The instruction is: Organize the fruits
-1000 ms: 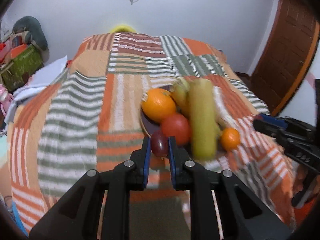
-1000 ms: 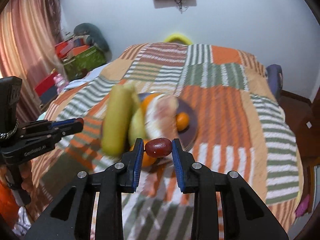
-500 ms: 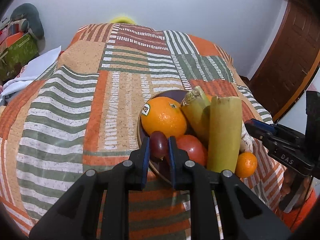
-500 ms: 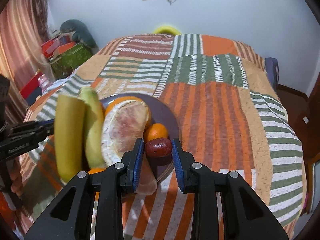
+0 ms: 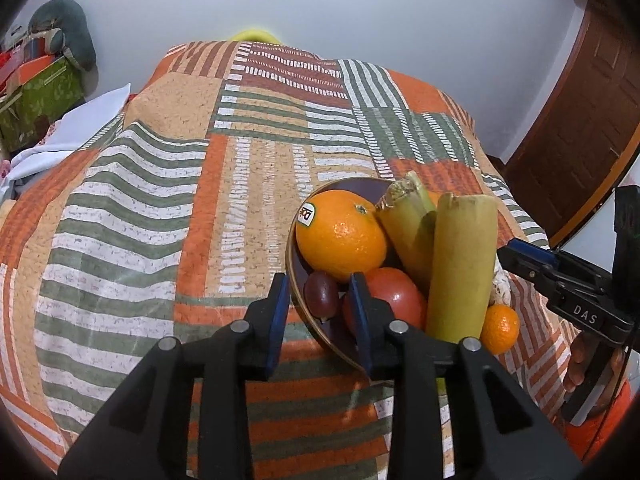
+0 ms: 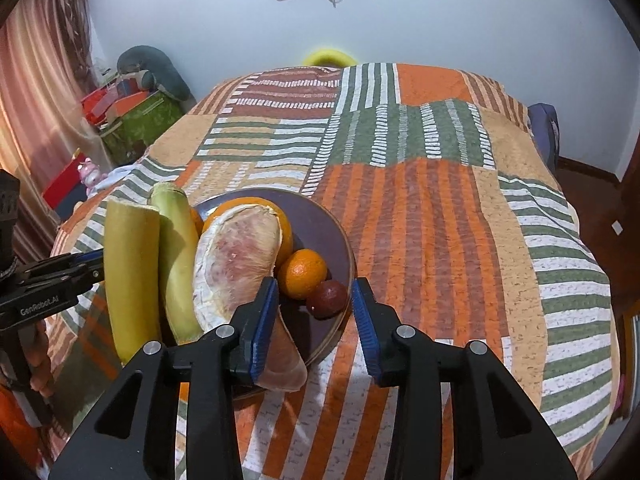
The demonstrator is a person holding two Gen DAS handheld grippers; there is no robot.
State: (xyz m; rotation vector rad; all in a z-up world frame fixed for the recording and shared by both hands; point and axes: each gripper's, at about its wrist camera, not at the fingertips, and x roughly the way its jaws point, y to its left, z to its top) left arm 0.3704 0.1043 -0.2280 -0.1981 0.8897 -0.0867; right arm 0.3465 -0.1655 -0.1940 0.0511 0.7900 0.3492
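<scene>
A dark purple plate (image 5: 298, 300) (image 6: 320, 216) on the patchwork bed holds a big orange (image 5: 340, 236), a tomato (image 5: 394, 300), two yellow-green stalks (image 5: 460, 268) (image 6: 128, 276), a peeled pomelo piece (image 6: 236, 260) and a small mandarin (image 6: 302, 272) (image 5: 500, 328). A dark red plum (image 5: 321, 294) lies on the plate's near rim between my left gripper's (image 5: 319, 316) open fingers, free of them. A second dark red plum (image 6: 328, 298) lies on the plate between my right gripper's (image 6: 316, 320) open fingers, also free.
The patchwork bedspread (image 5: 160, 220) covers the whole bed. Boxes and a grey cushion (image 6: 152, 76) sit by the wall at the left. A wooden door (image 5: 580, 128) is to the right. Each gripper shows in the other's view, the right one (image 5: 568, 292) and the left one (image 6: 44, 292).
Both grippers came down to the plate with a plum each and opened. The plums now lie on the plate.
</scene>
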